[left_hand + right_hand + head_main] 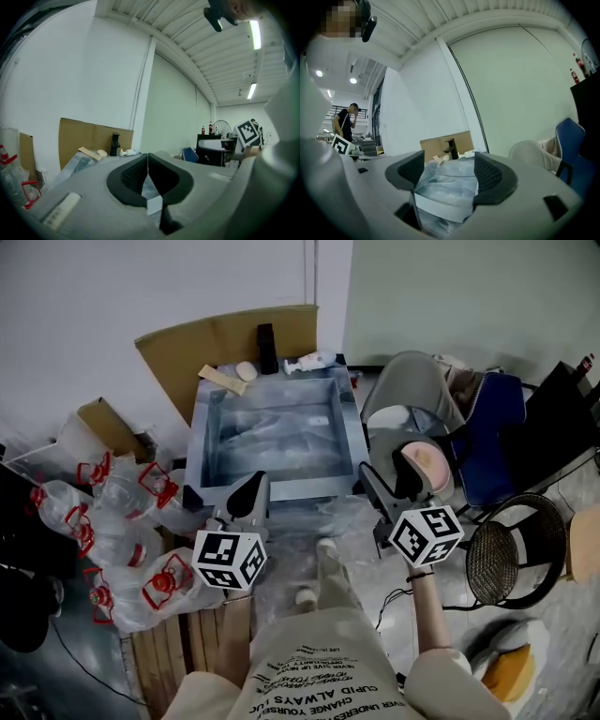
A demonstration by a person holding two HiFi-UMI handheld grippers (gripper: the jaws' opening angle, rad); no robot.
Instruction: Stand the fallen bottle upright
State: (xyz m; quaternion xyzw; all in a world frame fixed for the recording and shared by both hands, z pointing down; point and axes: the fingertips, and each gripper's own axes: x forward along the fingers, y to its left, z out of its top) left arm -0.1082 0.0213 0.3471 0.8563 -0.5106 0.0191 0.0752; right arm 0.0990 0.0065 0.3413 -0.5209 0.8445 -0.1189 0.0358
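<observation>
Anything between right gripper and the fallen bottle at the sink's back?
Nothing visible. Only the open sink lies between the right gripper and the bottle; the black faucet stands beside the bottle, off the line.

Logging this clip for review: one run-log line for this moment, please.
left gripper shut, empty | right gripper open, empty | bottle lying at sink far rim, untouched

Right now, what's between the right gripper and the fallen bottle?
The plastic-wrapped sink, per the head view: right gripper by its near edge, fallen bottle on the far rim beside the faucet.
</observation>
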